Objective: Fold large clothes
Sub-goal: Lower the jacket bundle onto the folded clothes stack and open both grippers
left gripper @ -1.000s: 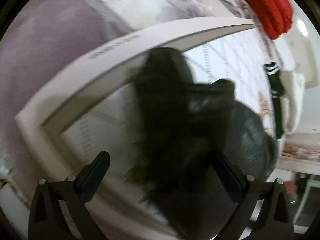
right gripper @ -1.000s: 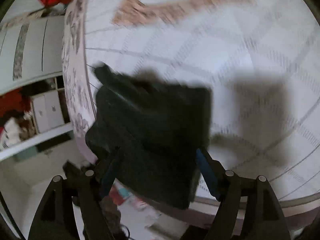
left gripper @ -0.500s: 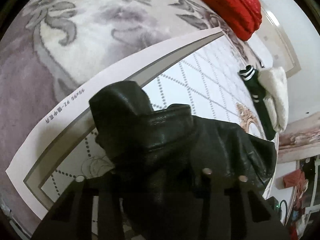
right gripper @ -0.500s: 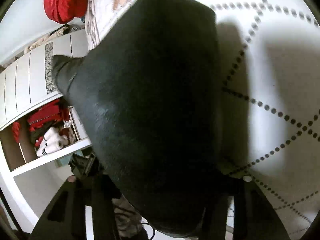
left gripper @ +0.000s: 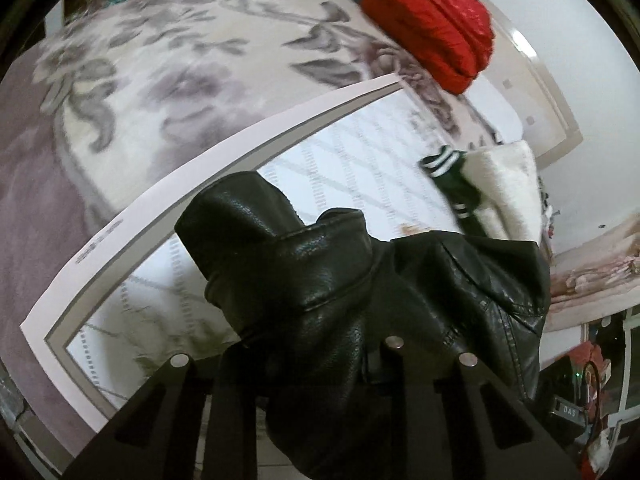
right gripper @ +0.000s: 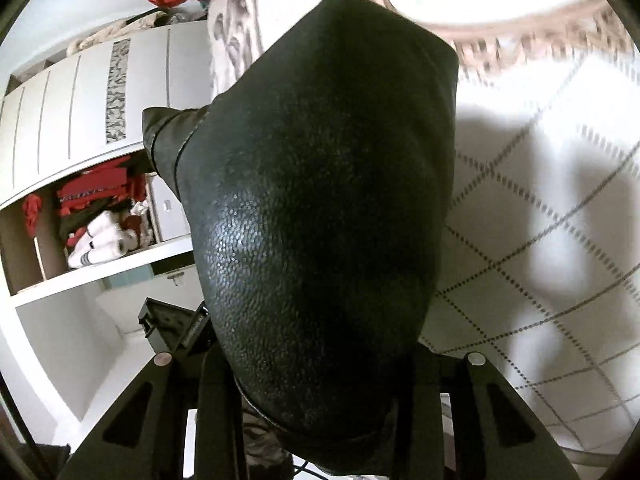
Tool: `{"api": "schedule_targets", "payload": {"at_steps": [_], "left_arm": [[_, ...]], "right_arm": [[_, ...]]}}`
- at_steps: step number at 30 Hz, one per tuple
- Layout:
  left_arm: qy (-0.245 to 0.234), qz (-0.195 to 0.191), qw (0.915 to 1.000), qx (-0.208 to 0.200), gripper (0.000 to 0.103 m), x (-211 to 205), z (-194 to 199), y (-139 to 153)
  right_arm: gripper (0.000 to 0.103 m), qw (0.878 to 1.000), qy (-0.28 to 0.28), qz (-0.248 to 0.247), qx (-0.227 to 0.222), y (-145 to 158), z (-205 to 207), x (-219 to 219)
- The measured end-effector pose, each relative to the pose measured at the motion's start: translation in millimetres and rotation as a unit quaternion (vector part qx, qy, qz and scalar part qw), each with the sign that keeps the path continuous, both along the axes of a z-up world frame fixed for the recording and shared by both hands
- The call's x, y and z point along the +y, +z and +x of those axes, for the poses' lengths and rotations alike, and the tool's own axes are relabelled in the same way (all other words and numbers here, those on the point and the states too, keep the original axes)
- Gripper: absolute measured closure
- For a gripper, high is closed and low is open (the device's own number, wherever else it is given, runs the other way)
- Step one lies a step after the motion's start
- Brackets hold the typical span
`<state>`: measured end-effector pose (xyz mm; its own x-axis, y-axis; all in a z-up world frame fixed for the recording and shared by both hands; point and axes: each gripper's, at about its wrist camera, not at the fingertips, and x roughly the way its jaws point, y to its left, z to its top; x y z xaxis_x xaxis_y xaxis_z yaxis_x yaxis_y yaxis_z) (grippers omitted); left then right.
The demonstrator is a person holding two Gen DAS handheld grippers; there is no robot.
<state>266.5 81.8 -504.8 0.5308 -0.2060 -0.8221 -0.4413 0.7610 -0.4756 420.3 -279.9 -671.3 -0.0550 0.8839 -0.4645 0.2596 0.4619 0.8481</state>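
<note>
The black pebble-grained leather jacket [left gripper: 360, 280] hangs bunched between the two tools, lifted above the white mat with a dotted diamond pattern [left gripper: 352, 160] that covers the bed. The left gripper [left gripper: 304, 360] has its fingers drawn in on a thick, seamed, collar-like roll of the hide, which spills forward and to the right of it; the right gripper [right gripper: 320, 364] pinches a smooth, broad panel [right gripper: 320, 200] that balloons straight ahead of the camera and hides most of what lies past it. The garment's long axis seems to run across from one tool to the other, so neither hand is clearly nearer; laying it flat probably calls for drawing the two apart over the mat. The leather looks stiff and heavy, likely to hold creases rather than drape. Around the mat lies a grey-and-cream floral blanket [left gripper: 168, 72], with a glossy red puffer garment [left gripper: 436, 24] at its far edge and a fluffy white, dark-cuffed garment [left gripper: 500, 184] beside it.
</note>
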Motion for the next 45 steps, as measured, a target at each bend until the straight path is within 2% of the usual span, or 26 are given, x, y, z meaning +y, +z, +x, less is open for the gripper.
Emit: {"api": "schedule_targets", "payload": {"at_steps": [4,9,14,17,19,21,23,25,26,27,28,29,30,32,34,35,36,38,39,40,41,42,43,45], "left_arm": [[-0.009,-0.006,0.9997,-0.022,0.083,-29,41,28],[-0.013,-0.021,0.9976,-0.064,0.083,-72,120,67],[0.002,-0.040,0.9927,-0.114,0.083,-115,216,90],[0.015,-0.051,0.9885,-0.141,0.083,-137,274,90],[0.023,-0.058,0.9864,-0.152,0.083,-149,309,80],[0.024,-0.070,0.9859,-0.150,0.083,-158,344,58],[0.025,-0.079,0.9874,-0.135,0.083,-166,372,31],[0.022,-0.077,0.9904,-0.112,0.082,-171,392,1],[0.021,-0.079,0.9911,-0.105,0.076,-172,399,-9],[0.019,-0.080,0.9917,-0.099,0.067,-172,400,-14],[0.014,-0.076,0.9933,-0.085,0.063,-171,402,-18],[0.010,-0.074,0.9940,-0.080,0.055,-171,400,-19],[0.006,-0.076,0.9944,-0.073,0.053,-172,398,-17],[-0.005,-0.067,0.9957,-0.063,0.054,-174,394,-6],[-0.022,-0.040,0.9964,-0.072,0.050,-181,385,12],[-0.030,-0.016,0.9966,-0.076,0.038,-185,381,23],[-0.035,0.006,0.9959,-0.083,0.025,-188,377,35],[-0.052,0.044,0.9925,-0.101,0.022,-195,365,55],[-0.053,0.071,0.9907,-0.103,0.021,-198,360,63],[-0.058,0.091,0.9878,-0.112,0.019,-202,354,72],[-0.065,0.107,0.9851,-0.118,0.011,-204,349,79],[-0.073,0.124,0.9827,-0.117,0.000,-206,345,86],[-0.084,0.139,0.9800,-0.115,0.000,-208,342,93],[-0.110,0.175,0.9724,-0.107,0.000,-214,335,107]], "right_arm": [[0.067,1.000,-0.011,0.001,-0.017,38,45,-41],[0.067,0.998,-0.020,-0.009,-0.059,93,126,-96],[0.067,0.993,-0.014,-0.022,-0.116,150,256,-145],[0.067,0.990,-0.004,-0.027,-0.135,163,332,-169],[0.067,0.990,0.019,-0.029,-0.138,161,398,-181],[0.067,0.991,0.032,-0.033,-0.127,150,455,-195],[0.067,0.992,0.052,-0.043,-0.106,122,505,-203],[0.066,0.993,0.072,-0.047,-0.083,97,535,-208],[0.063,0.995,0.071,-0.042,-0.053,76,552,-218],[0.056,0.996,0.066,-0.039,-0.036,65,559,-223],[0.052,0.997,0.062,-0.038,-0.019,54,566,-229],[0.044,0.997,0.064,-0.044,-0.013,49,567,-231],[0.039,0.996,0.066,-0.054,-0.014,50,569,-233],[0.033,0.993,0.079,-0.082,-0.031,60,562,-225],[0.025,0.981,0.080,-0.160,-0.072,88,558,-225],[0.021,0.975,0.074,-0.187,-0.090,99,556,-226],[0.013,0.964,0.065,-0.230,-0.120,116,549,-227],[0.006,0.929,0.040,-0.325,-0.171,152,527,-219],[0.005,0.916,0.032,-0.355,-0.183,158,514,-219],[0.005,0.896,0.023,-0.400,-0.194,167,499,-216],[0.004,0.869,0.015,-0.450,-0.205,175,472,-208],[0.003,0.855,0.012,-0.473,-0.213,184,458,-198],[0.002,0.838,0.011,-0.500,-0.221,194,440,-184],[0.000,0.817,0.003,-0.529,-0.230,202,408,-178]]}}
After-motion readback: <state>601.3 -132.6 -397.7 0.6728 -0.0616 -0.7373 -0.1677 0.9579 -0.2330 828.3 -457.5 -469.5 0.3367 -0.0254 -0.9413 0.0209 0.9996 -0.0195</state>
